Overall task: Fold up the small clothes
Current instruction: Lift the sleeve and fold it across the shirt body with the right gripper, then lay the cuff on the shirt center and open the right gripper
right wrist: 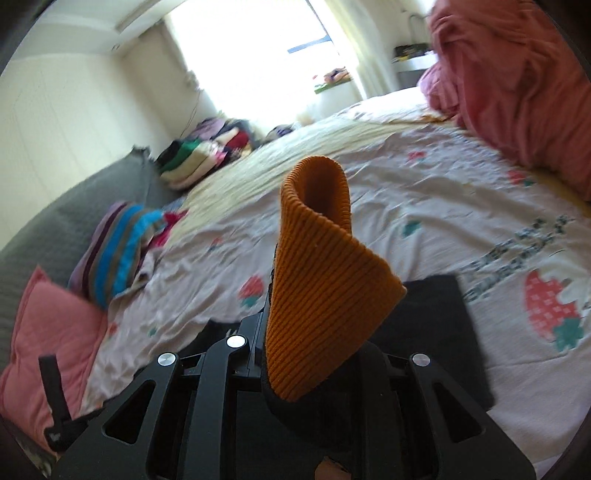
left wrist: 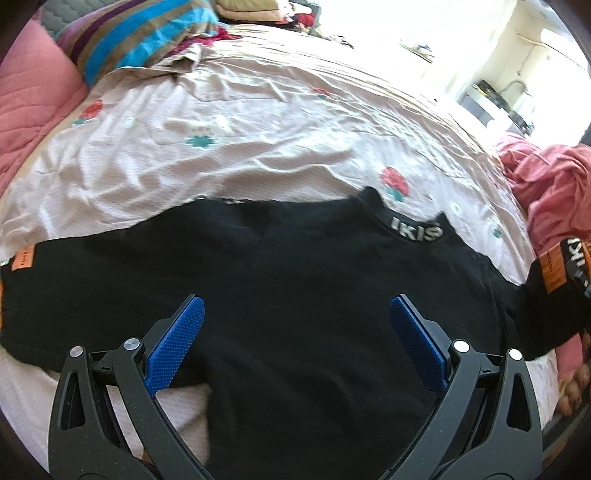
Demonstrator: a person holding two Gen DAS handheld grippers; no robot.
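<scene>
Right gripper (right wrist: 295, 325) pinches the orange cuff (right wrist: 317, 273) — black shirt (left wrist: 295, 280) on bed.

This is a bedroom in a home. There is a big bed with a strawberry sheet (right wrist: 424, 206), a pink pillow (right wrist: 48, 332) and a stripy pillow (left wrist: 140, 33). Folded clothes (right wrist: 207, 151) are piled at the far end, near a bright window (right wrist: 258, 48).

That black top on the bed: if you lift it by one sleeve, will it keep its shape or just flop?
Probably flop: the black top lies flat and creased on the bedsheet. Its orange ribbed cuff, pinched in the right gripper, curls over softly. It looks light and unlikely to slip.
</scene>
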